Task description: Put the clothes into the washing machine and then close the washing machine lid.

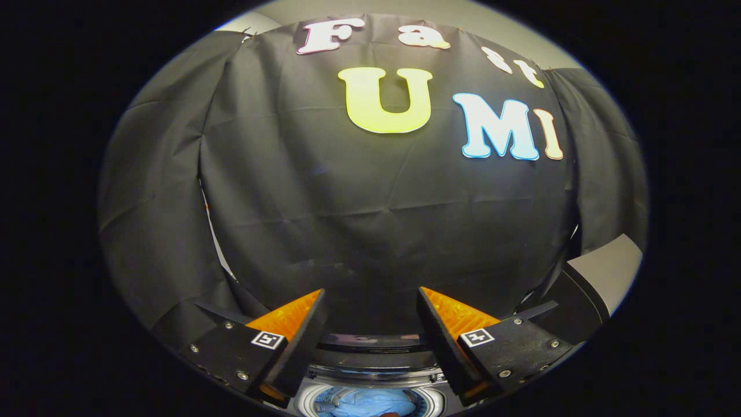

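The booth wall (370, 220) is a black cloth that hangs in several panels. On the left, at about 9 o'clock from the fingers, one panel falls in soft vertical folds, and a narrow pale gap shows along its seam with the middle panel. The middle panel is wide and mostly flat, with a few faint horizontal creases; its weave looks matte and takes little shine. Above the cloth, at 12 o'clock, a strip of plain light wall or ceiling (405, 11) is seen. On the right, at about 3 o'clock, another panel hangs with a fold, and under it stands a grey, flat, hard-looking surface (608, 266) with a dark edge; what it belongs to I cannot tell.

The gripper (370, 301) points at the middle cloth. Its two fingers are wedge-shaped, with ribbed inner pads and dark bolted mounts that each carry a small square marker. The jaws are released, spread well apart, and nothing is between them.

Below the fingers, at 6 o'clock, is the washing machine (370, 353), seen from above: a dark curved rear rim, then a pale round ring around the drum mouth. The lid is not over the opening. Inside the drum lie the clothes (370, 402), a light blue, soft, crumpled fabric.
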